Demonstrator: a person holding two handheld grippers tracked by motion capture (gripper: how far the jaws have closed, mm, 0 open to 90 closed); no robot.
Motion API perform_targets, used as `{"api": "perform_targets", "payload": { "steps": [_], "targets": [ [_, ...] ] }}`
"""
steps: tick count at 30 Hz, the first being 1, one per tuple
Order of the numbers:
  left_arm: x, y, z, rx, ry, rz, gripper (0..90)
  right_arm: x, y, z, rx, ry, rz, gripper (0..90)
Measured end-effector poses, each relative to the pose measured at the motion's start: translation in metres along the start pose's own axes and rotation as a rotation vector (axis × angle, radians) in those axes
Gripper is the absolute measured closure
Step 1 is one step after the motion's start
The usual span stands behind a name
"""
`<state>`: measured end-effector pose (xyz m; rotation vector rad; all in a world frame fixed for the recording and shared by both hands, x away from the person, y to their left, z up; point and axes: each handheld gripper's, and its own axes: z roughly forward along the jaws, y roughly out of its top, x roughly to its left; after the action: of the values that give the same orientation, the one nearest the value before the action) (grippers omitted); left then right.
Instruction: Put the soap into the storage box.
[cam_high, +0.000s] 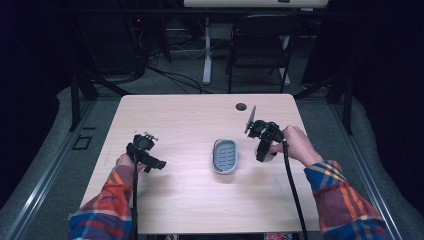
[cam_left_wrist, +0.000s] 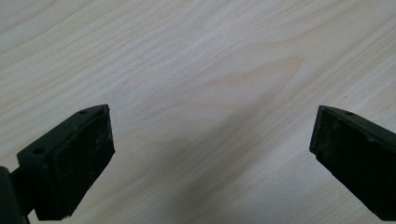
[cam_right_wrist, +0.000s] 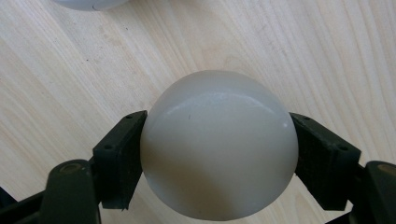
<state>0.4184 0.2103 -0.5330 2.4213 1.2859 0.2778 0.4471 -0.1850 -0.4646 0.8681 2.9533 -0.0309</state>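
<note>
From above, we see a pale wooden desk (cam_high: 200, 115) with a grey oval dish (cam_high: 225, 156) lying a little right of its centre. The left tool (cam_high: 156, 163) sits near the desk's left edge, gripped by a hand in a plaid sleeve. The right tool (cam_high: 263, 154) hangs just right of the dish, pointing down at the desk, with a hand (cam_high: 295, 144) around its body. At its tips a small pale ball (cam_high: 268, 157) peeks out, mostly hidden by the tool. A round hole (cam_high: 241, 106) marks the desk near its far edge.

The left gripper view gives us what the high view cannot: the left tool (cam_left_wrist: 212, 140) has its two black jaws standing wide apart, with bare wood grain between them and no object there.

The right gripper view shows us the ball (cam_right_wrist: 218, 144) up close. It is smooth, off-white and slightly glossy, with a soft highlight on top and a tiny dark speck. The right tool (cam_right_wrist: 218, 158) clamps it, one pad pressing each side of the ball. The ball sits just over the wood. At the top left edge a pale rounded rim (cam_right_wrist: 86, 3) of the dish pokes in.
</note>
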Motion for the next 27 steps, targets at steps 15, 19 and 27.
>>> {"api": "perform_targets", "payload": {
  "steps": [15,19,27],
  "targets": [
    [-0.002,0.0,0.001,0.003,-0.001,0.011,0.0,0.005,0.017,-0.019,-0.004,-0.021,-0.029,24.3],
    [-0.002,0.0,0.0,0.003,-0.002,0.01,0.0,0.006,0.021,-0.023,-0.012,-0.023,-0.034,24.4],
    [-0.002,0.0,0.0,0.004,-0.001,0.012,0.0,0.01,0.028,-0.026,-0.016,-0.019,-0.048,24.4]
  ]
}}
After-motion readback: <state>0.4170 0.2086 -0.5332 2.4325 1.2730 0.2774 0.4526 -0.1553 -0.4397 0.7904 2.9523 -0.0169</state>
